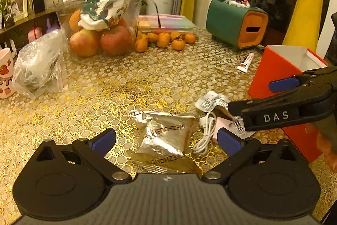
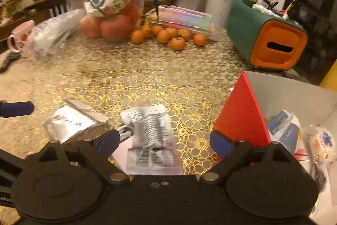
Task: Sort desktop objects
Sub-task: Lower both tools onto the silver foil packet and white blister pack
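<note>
both grippers' jaws are spread: left gripper (image 1: 166, 140) over a crinkled silver foil packet (image 1: 166, 136), right gripper (image 2: 164, 140) over a white printed sachet (image 2: 151, 138); a red open-topped box (image 2: 242, 115) stands right, a coiled white cable (image 1: 205, 132) between.

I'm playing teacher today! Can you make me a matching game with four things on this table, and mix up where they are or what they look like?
Things:
1. silver foil packet
2. red box
3. little oranges
4. tube

Descriptions:
A. loose in a heap in front of the flat pastel boxes
B. lying flat beside the green and orange holder
C. between the open fingers of the left gripper
D. white inside, with packets already in it

Pairs: 1-C, 2-D, 3-A, 4-B
</note>
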A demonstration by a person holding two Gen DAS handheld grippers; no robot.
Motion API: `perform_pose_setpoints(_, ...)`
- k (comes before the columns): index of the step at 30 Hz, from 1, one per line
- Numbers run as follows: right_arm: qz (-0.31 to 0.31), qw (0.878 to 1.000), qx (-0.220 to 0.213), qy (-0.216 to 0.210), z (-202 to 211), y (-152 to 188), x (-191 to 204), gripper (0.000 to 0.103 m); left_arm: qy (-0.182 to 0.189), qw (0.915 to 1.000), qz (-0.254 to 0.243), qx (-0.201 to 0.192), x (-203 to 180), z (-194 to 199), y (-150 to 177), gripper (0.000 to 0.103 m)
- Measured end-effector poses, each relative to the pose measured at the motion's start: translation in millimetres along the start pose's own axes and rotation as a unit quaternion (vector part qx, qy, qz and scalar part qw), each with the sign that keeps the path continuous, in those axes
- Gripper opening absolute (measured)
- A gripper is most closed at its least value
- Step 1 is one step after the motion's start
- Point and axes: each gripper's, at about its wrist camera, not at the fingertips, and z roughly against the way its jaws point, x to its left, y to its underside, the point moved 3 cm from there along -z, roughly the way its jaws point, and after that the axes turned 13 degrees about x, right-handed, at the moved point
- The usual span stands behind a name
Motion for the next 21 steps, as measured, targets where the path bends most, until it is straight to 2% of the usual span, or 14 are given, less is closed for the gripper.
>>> perform_pose_setpoints(2, -0.012, 1.0, -0.006, 0.014, -1.5, -1.4, 2.2, 0.092, -0.005, 1.0, -0.001, -0.002, 1.8, -1.5, 0.9, 0.103)
perform_pose_setpoints(4, -0.01, 1.0, -0.006, 0.005, -1.8, -1.5, 7.2, 0.083, -0.008, 0.9999, -0.006, -0.002, 1.9, -3.0, 1.8, 0.103)
perform_pose_setpoints(8, -0.005, 1.0, 0.002, -0.005, -5.9, -1.5, 17.7, 0.082, -0.006, 0.9999, -0.015, -0.003, 2.1, -4.9, 2.4, 0.103)
perform_pose_setpoints(15, -0.079, 0.996, 0.039, -0.018, -23.6, -8.4, 0.3, 0.071, -0.001, 0.9998, -0.016, -0.008, 2.9, -9.2, 0.1, 0.102)
perform_pose_setpoints(19, -0.094, 0.994, 0.056, -0.024, -33.8, -2.5, -2.2, 0.062, 0.0, 0.9998, -0.021, -0.007, 2.3, -13.4, -0.8, 0.102)
perform_pose_setpoints(21, -0.104, 0.993, 0.054, -0.028, -36.3, -2.1, -4.6, 0.062, 0.001, 0.9998, -0.021, -0.006, 2.6, -16.3, -1.2, 0.102)
